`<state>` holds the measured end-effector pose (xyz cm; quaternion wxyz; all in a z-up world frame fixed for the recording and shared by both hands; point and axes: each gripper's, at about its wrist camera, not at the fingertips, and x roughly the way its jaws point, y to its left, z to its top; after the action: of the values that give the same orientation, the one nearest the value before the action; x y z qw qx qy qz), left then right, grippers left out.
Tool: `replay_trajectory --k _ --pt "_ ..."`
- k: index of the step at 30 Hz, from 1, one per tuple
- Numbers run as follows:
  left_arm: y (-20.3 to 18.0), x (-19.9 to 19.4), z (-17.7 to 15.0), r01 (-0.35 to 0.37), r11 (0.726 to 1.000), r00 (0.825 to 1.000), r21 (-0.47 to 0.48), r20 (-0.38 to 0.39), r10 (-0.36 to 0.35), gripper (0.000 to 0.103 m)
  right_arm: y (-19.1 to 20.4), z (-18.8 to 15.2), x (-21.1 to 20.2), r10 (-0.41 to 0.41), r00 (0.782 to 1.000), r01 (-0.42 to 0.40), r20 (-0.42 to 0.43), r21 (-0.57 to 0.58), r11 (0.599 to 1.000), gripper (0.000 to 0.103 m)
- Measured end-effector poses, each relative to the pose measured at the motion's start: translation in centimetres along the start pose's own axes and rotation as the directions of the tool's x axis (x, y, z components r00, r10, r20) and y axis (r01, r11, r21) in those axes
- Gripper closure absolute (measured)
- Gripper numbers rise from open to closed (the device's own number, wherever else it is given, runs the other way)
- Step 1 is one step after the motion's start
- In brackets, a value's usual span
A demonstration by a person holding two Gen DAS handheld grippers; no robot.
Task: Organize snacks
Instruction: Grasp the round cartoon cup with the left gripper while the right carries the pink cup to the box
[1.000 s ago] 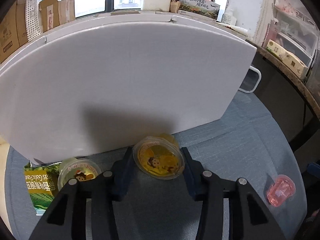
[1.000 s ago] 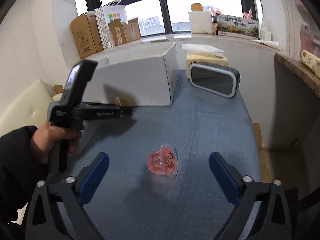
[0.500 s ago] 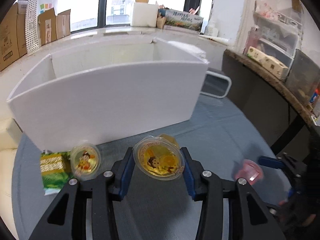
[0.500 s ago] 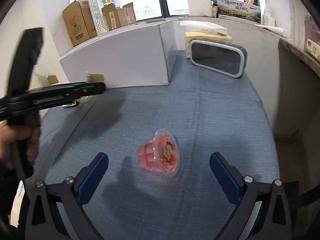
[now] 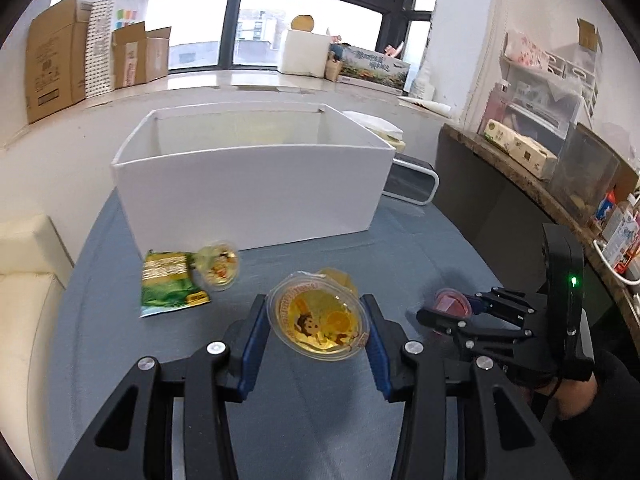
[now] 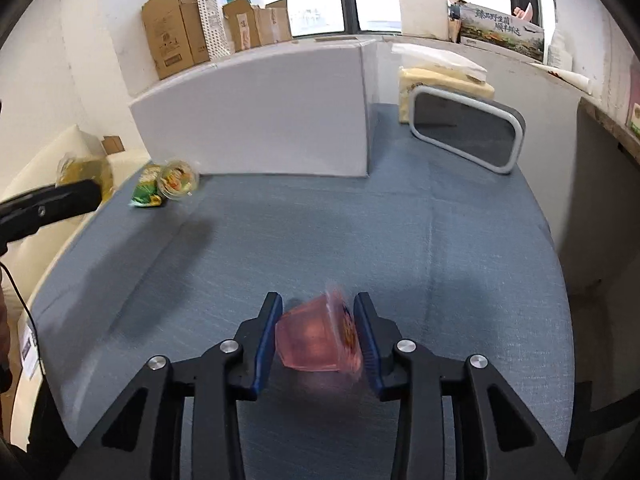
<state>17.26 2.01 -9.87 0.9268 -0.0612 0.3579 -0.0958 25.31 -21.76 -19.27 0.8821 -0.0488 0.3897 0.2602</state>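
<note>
My left gripper (image 5: 318, 328) is shut on a yellow jelly cup (image 5: 318, 326) and holds it above the blue tabletop, in front of the open white box (image 5: 252, 188). My right gripper (image 6: 318, 338) is shut on a pink jelly cup (image 6: 316, 338) lying on its side, low over the table; it also shows in the left wrist view (image 5: 450, 302). A second yellow-green jelly cup (image 5: 218, 266) and a green snack packet (image 5: 168, 282) lie on the table by the box's front left corner.
A grey-rimmed black tray (image 6: 466, 130) leans behind the box's right end, with a yellow tissue pack (image 6: 444, 76) behind it. Cardboard boxes (image 6: 180, 30) line the window sill. A dark counter (image 5: 520, 184) runs along the right. A cream seat (image 5: 28, 280) borders the table's left.
My right gripper closed on the pink jelly cup, which lay between its open jaws before. My left gripper rose and pulled back from the white box with the yellow cup.
</note>
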Motion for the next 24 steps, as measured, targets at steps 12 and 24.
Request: replay_trajectory --k 12,24 --pt "2.7 -2.8 3.1 -0.032 0.999 0.996 -0.024 0.083 0.034 0.054 3.2 6.4 -2.8 0.073 0.99 -0.065 0.118 -0.071 0.995 0.07" --pt "6.7 1.2 12.9 -0.069 0.997 0.987 -0.021 0.146 0.072 0.054 5.2 17.1 -1.4 0.088 0.973 -0.064 0.215 -0.116 0.991 0.07"
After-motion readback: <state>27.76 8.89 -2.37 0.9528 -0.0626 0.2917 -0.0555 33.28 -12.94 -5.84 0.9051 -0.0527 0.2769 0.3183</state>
